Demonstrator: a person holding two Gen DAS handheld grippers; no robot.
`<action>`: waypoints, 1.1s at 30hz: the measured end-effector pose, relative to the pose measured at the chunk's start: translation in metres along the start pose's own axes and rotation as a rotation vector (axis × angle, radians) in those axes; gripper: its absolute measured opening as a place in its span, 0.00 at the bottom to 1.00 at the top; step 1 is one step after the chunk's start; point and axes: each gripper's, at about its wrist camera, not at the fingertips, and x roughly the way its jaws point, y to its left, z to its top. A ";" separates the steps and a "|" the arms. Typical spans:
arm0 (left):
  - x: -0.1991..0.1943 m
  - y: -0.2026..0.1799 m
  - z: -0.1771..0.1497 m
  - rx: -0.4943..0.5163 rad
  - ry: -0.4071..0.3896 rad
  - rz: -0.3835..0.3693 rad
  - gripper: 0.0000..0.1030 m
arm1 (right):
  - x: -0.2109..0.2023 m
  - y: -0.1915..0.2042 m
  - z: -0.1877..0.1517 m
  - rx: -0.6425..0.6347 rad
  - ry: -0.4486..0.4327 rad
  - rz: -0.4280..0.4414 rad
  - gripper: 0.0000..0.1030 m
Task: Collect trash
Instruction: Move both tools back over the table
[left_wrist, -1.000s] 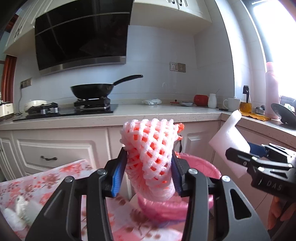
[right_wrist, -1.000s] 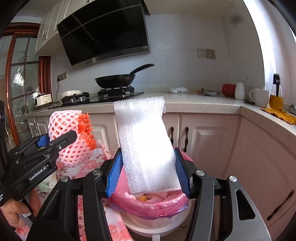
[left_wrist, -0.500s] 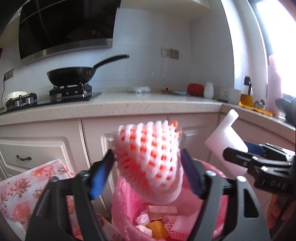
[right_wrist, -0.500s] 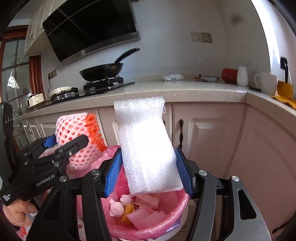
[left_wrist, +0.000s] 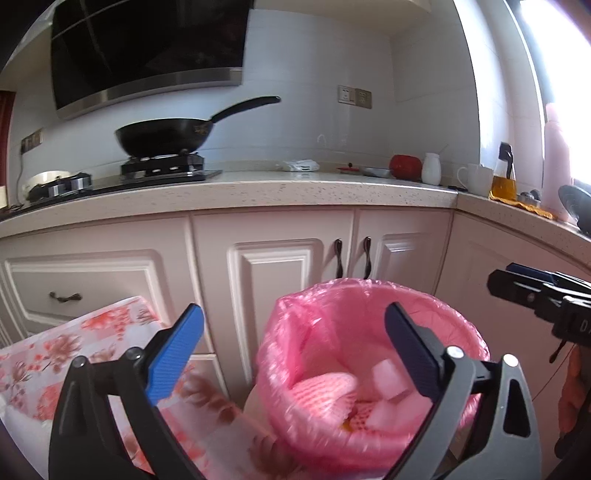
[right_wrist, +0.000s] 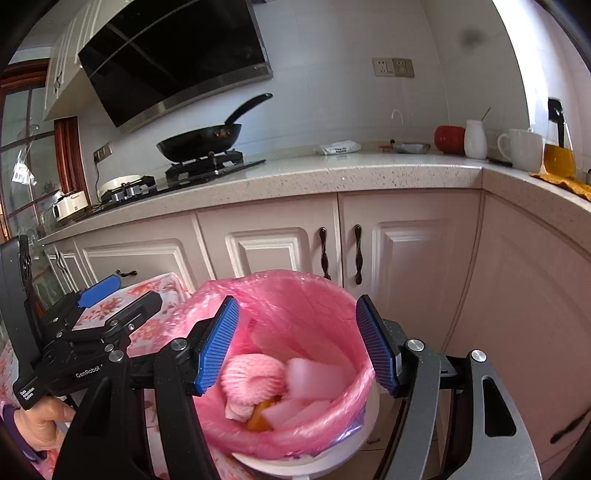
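Note:
A white bin lined with a pink bag (left_wrist: 458, 325) (right_wrist: 317, 295) stands on the floor in front of the cabinets. Inside it lie the pink foam fruit net (left_wrist: 321, 387) (right_wrist: 255, 376), white foam sheet pieces (left_wrist: 388, 373) (right_wrist: 314, 376) and an orange scrap (right_wrist: 262, 417). My left gripper (left_wrist: 295, 354) hovers over the bin's left rim, its jaws still opening, nothing between them. My right gripper (right_wrist: 299, 343) hangs above the bin mouth with its jaws opening and nothing between the pads. Each gripper shows in the other's view: the left gripper (right_wrist: 110, 295), the right gripper (left_wrist: 524, 284).
A table with a red-flowered cloth (left_wrist: 74, 350) (right_wrist: 155, 291) adjoins the bin on the left. Behind stand white cabinets (left_wrist: 280, 266) under a speckled counter (right_wrist: 332, 173) with a black wok (left_wrist: 166, 134), hob, mugs and jars. A hand (right_wrist: 40, 421) holds the left gripper.
Both grippers opened and moved in over the bin. The pink foam net fell from the left gripper and the white foam sheet from the right; both now lie in the bin.

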 end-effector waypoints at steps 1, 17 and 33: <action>-0.008 0.003 -0.001 -0.007 0.000 0.010 0.95 | -0.005 0.004 -0.001 -0.004 -0.004 0.004 0.61; -0.186 0.087 -0.040 -0.093 -0.029 0.179 0.95 | -0.077 0.132 -0.024 -0.100 -0.033 0.143 0.68; -0.332 0.194 -0.109 -0.240 0.004 0.449 0.95 | -0.065 0.261 -0.092 -0.255 0.134 0.320 0.71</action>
